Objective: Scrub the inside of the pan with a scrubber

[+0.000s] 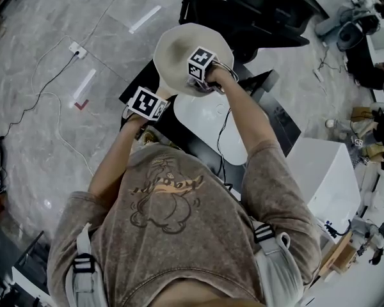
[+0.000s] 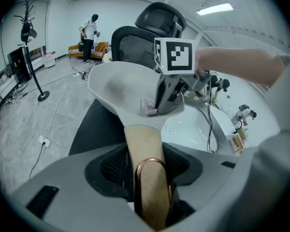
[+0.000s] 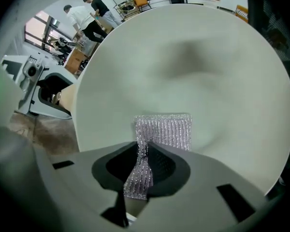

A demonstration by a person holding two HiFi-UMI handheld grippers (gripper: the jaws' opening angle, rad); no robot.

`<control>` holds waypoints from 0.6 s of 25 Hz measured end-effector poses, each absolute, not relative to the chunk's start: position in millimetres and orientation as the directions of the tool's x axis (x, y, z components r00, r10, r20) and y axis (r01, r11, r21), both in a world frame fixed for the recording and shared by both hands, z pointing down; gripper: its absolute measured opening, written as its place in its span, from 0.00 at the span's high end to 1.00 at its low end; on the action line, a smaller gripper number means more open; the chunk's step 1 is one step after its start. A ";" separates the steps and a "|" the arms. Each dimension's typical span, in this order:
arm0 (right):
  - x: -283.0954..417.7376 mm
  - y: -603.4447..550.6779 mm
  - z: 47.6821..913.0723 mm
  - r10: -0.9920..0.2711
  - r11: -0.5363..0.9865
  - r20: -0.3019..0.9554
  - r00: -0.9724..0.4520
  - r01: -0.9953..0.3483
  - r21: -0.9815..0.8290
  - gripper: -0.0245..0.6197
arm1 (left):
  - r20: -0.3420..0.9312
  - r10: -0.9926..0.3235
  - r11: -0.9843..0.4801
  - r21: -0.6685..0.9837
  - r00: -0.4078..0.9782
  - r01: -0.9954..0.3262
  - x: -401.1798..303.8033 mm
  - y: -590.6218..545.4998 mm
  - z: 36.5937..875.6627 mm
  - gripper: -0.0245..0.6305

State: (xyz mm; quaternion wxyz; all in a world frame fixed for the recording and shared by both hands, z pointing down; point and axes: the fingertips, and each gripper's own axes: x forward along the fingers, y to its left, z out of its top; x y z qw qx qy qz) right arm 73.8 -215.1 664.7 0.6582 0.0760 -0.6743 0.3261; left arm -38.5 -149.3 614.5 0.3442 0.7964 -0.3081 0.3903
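- Head view: the person leans over a black table (image 1: 179, 139) with both arms stretched forward. The left gripper (image 1: 161, 98) meets the near end of the cream pan (image 1: 176, 50). The pan is held up off the table, out over the grey floor (image 1: 51, 107). The right gripper (image 1: 201, 80) reaches down into the bowl, its marker cube uppermost.
- Left gripper view: the left gripper's jaws are clenched on the pan's wooden handle (image 2: 144, 144), one dark pad on each side. The handle's copper loop (image 2: 152, 164) lies right at the grip. Ahead, the bowl tilts open toward the camera. The right gripper's tips press a silvery mesh scrubber (image 2: 147, 106) against the inside of the pan, low in the bowl on the side nearest the handle. A black office chair (image 2: 150, 33) stands behind the pan, and another person (image 2: 90, 30) stands far back in the room.
- Right gripper view: the right gripper's jaws are closed on a pinched fold of the scrubber — the mesh bunches between the pads. The rest of it fans out flat against the pan's pale inner surface, which fills nearly the whole view.
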 end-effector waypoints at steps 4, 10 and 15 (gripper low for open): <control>53.0 -210.1 666.2 0.343 0.768 0.924 -0.170 -0.516 -0.380 0.83 | 0.835 -0.201 -0.568 0.327 0.513 -0.755 -36.5 -146.0 616.7 0.62; 24.0 -214.1 669.2 0.325 0.790 0.923 -0.207 -0.476 -0.385 0.83 | 0.834 -0.205 -0.569 0.324 0.512 -0.755 -37.7 -148.2 615.4 0.62; 7.0 -225.8 671.6 0.281 0.797 0.922 -0.267 -0.471 -0.379 0.83 | 0.831 -0.197 -0.570 0.335 0.521 -0.750 -35.6 -147.7 614.5 0.62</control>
